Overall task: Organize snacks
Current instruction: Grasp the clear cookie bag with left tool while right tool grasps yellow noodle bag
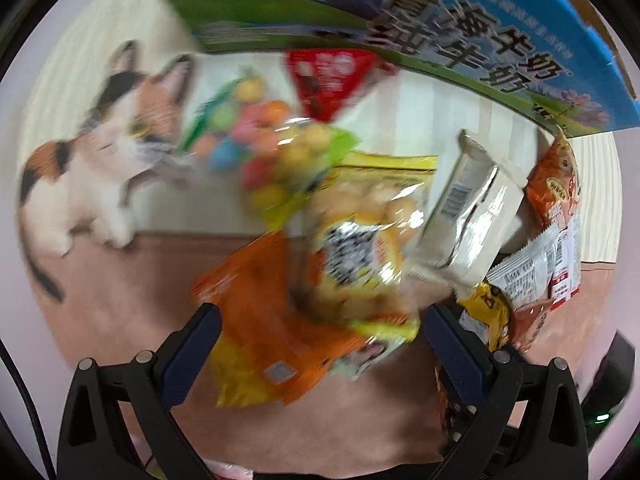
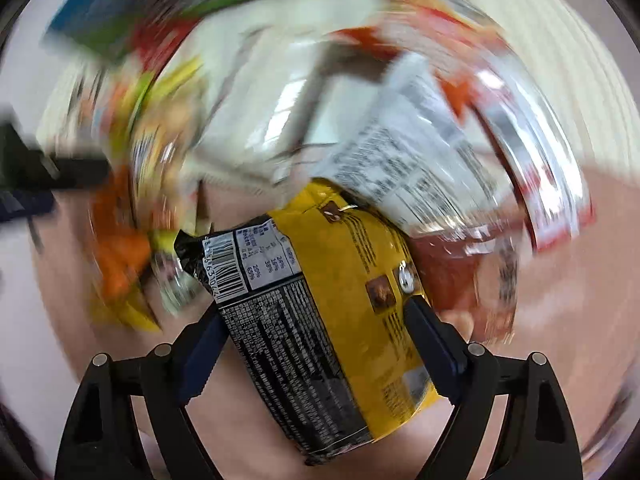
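In the left wrist view a heap of snack packets lies on a pink-brown mat: an orange packet, a yellow biscuit bag, a silver-white pouch, a bag of coloured candies and a red packet. My left gripper is open, its fingers either side of the orange packet and biscuit bag. In the right wrist view my right gripper is shut on a yellow-and-black packet, which stays sharp while the rest blurs. That packet also shows in the left wrist view.
A blue-and-green milk carton box stands at the back. A calico cat picture is on the cream mat at left. White and red packets lie at right. Both views are motion-blurred.
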